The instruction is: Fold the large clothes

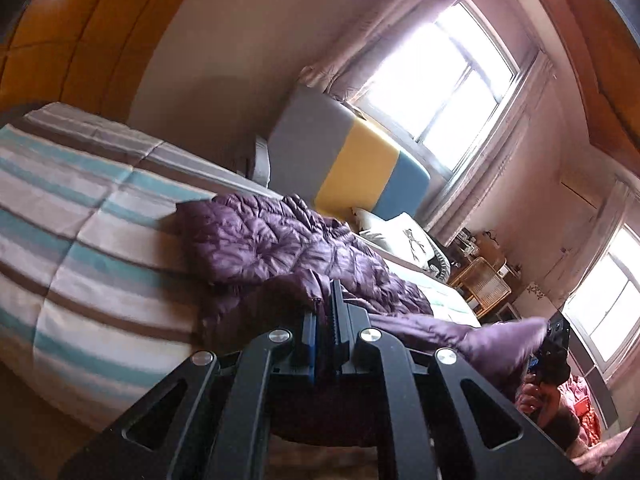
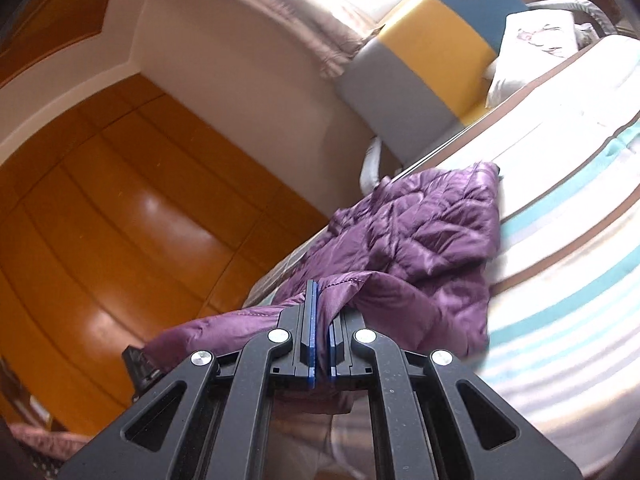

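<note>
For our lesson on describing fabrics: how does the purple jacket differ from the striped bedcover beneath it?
The purple jacket is one plain colour; the striped bedcover has teal, brown and white bands. The jacket looks shiny, puffy and crumpled, while the bedcover looks matt and lies fairly flat. The jacket's near edge is pinched by both the left gripper and right gripper; the bedcover is not gripped. Both are soft, stitched fabrics.

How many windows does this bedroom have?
2 in the left wrist view: one window above the striped headboard, another window at the far right. Others may be hidden outside the views.
</note>
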Demonstrator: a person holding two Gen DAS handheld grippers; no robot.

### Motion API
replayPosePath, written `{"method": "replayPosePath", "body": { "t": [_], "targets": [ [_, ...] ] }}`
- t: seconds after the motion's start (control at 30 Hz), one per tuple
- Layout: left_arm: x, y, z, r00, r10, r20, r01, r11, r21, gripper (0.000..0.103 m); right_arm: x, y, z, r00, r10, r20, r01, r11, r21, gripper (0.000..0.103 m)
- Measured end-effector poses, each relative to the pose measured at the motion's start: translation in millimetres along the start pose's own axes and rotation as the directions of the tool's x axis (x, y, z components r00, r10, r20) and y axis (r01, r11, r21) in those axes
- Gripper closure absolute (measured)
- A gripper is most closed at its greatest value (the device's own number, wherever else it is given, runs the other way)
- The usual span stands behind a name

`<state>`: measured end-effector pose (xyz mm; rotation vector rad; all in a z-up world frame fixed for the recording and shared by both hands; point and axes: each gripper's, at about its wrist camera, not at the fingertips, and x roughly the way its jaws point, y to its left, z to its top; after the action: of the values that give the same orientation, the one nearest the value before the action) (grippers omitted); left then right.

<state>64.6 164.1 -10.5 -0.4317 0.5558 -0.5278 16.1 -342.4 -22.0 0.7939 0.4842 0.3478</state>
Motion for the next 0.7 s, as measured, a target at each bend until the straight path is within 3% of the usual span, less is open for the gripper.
{"method": "replayPosePath", "body": {
  "t": [0.43,0.7],
  "targets": [
    [91.6,8.5,42.4,0.995,0.098,-0.03,-0.097,0.995,0.026,0.097,60.9,-37.5,42.3,0.995,-0.104,0.01,0.103,0.993,0.061,0.099],
    [151.0,23.7,56.3,0.978,0.188,-0.09,-0.188,0.982,0.0,0.097,100.1,-53.4,60.1,0.977,-0.214,0.012,0.213,0.975,0.06,0.099]
  ]
}}
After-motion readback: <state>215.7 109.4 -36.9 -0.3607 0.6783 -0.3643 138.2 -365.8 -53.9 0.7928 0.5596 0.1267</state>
